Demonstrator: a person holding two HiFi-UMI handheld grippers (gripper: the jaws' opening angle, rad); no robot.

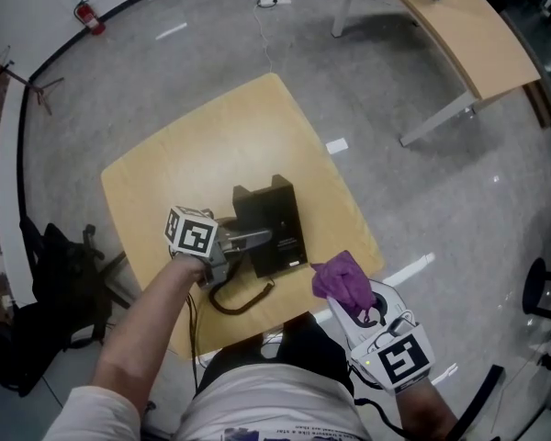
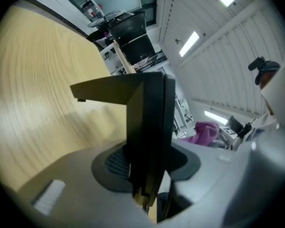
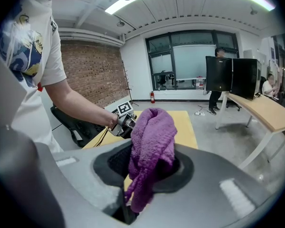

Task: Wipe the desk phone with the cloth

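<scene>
Wiping looked not yet begun. The desk phone sat toward the near side of the small wooden table, and the step in hand seemed to be getting its handset clear of the body. The left gripper was closed partway onto the handset at its cord end, with a pad against each side of the dark bar. The coiled cord looped toward the table's near edge. The purple cloth stood bunched in the right gripper, whose jaws were clamped on its lower folds. It hung just off the table's near corner, apart from the phone. The next move probably called for bringing the cloth over the phone and pressing it onto the surface.
</scene>
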